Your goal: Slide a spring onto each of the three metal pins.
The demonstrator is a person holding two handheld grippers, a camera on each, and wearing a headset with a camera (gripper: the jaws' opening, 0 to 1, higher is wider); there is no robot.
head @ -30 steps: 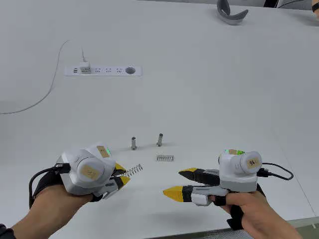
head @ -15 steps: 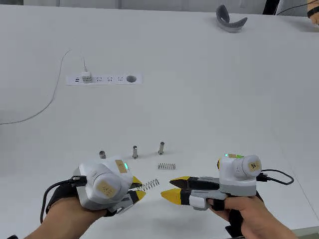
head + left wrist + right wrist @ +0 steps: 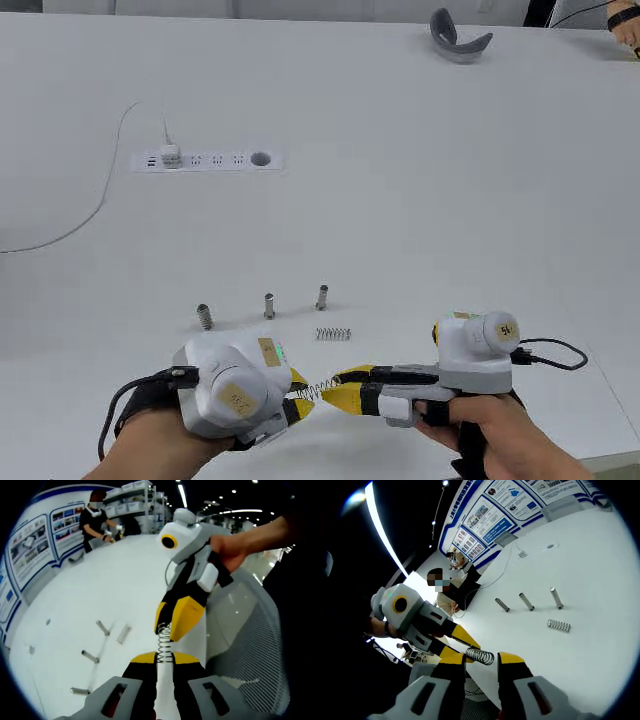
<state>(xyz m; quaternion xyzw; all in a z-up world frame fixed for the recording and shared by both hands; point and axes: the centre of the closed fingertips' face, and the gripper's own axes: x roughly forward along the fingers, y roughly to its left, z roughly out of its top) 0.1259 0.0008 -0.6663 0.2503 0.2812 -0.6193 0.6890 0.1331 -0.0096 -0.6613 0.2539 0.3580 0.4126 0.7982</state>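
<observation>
Shiny metal spring (image 3: 318, 388), matt table (image 3: 420, 180)

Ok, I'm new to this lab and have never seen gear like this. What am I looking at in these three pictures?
There is no robot here: a person holds a handheld gripper in each hand. The wide picture comes from a camera on the person's head. The two round ones come from cameras riding on each gripper, looking along its tongs.

On the white table stand three small metal pins. The left pin already carries a fitted spring; the middle pin and right pin are bare. A loose spring lies near them, and a power strip lies farther back.

The left gripper has its tongs shut on a second spring. The right gripper has its tongs apart around that spring's free end.
</observation>
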